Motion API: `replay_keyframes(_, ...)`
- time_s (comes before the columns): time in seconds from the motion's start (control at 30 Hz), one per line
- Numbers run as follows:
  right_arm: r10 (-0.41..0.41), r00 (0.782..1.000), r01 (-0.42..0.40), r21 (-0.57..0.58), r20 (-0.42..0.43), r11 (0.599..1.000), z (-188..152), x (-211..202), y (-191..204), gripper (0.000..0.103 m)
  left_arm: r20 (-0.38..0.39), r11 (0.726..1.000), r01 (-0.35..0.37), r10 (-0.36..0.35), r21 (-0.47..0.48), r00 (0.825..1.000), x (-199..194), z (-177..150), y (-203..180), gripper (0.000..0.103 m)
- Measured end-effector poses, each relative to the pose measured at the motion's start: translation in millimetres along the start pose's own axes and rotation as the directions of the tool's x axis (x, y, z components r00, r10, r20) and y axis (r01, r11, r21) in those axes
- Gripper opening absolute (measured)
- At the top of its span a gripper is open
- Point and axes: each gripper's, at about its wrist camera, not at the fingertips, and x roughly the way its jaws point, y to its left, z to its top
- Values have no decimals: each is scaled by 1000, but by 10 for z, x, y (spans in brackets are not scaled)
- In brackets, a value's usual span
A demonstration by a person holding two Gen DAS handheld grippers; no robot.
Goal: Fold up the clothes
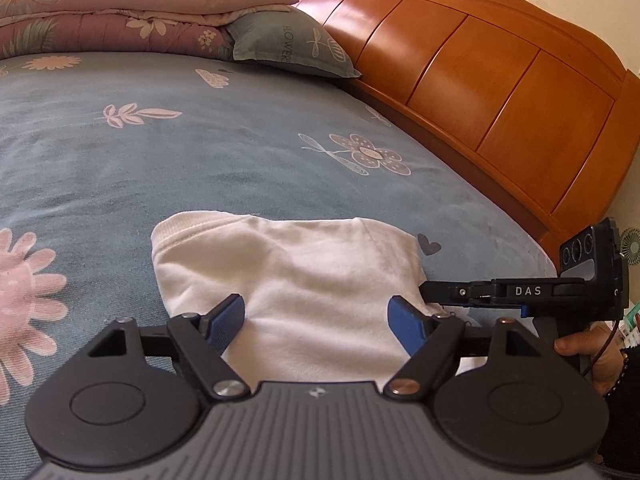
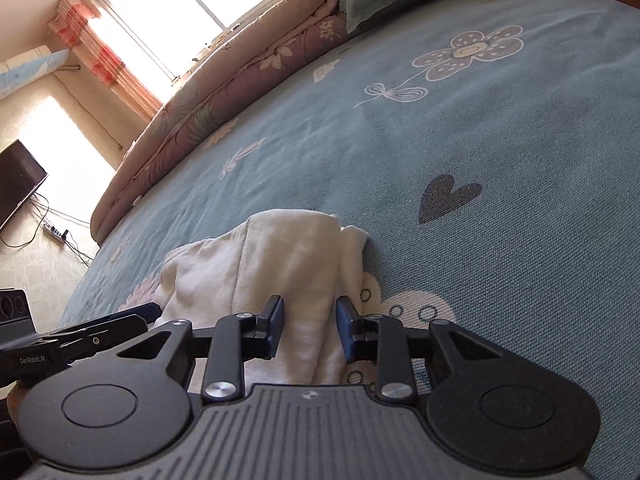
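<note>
White garment [image 1: 288,280] lies in a partly folded bundle on the blue flowered sheet [image 1: 160,160], near the bed's edge, with its ribbed hem at the far left corner in the left wrist view. Beyond it stand a wooden headboard [image 1: 480,72], a grey-green pillow [image 1: 288,44] and a folded quilt [image 1: 120,12] along the far side.

Left gripper [image 1: 316,320] hovers over the near part of the garment with its blue pads [image 1: 228,316] spread wide — cloth shows between them, but neither pad presses on it, and nothing is held.

Right gripper [image 2: 310,320] sits at the garment's right end, where the cloth is gathered into a narrow ridge. Its jaws stand fairly close together with that ridge running up between them; the pads [image 2: 276,320] are just beside the cloth on either side, yet from its own camera I cannot tell whether they pinch it. In the left wrist view its black fingers [image 1: 440,292] lie level at the garment's right edge, tips touching or just under the cloth — a hand [image 1: 592,352] grips the handle behind.

A window [image 2: 180,12], striped curtain [image 2: 100,52] and dark screen [image 2: 16,180] show at the left of the right wrist view.
</note>
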Motion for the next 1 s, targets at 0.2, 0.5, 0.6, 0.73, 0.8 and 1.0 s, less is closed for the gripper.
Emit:
replay_keyframes(0.2,-27,998,30,-36,61,999,3,-198,107,5,-3,999,24,-24,38,1000,-84,52,-138,78)
replay_keyframes(0.5,-134,989,139,-96,57,986,-10,-261,220,7,-70,995,3,4,102,998,162,43,-223,80)
replay_keyframes(0.6,-121,988,136,-162,98,977,-21,-481,393,11,-49,994,5,0,109,999,-21,77,-297,80)
replay_keyframes(0.73,-56,997,71,-299,57,952,-162,-546,735,13,-41,994,-8,12,113,999,-249,46,-395,80)
replay_keyframes(0.8,-80,997,78,-353,10,932,-279,-454,837,13,-52,994,-15,21,112,998,-350,-18,-449,80)
replay_keyframes(1.0,-138,990,116,-331,-44,937,-561,-456,782,13,-153,999,11,-5,39,988,-473,-395,-473,80)
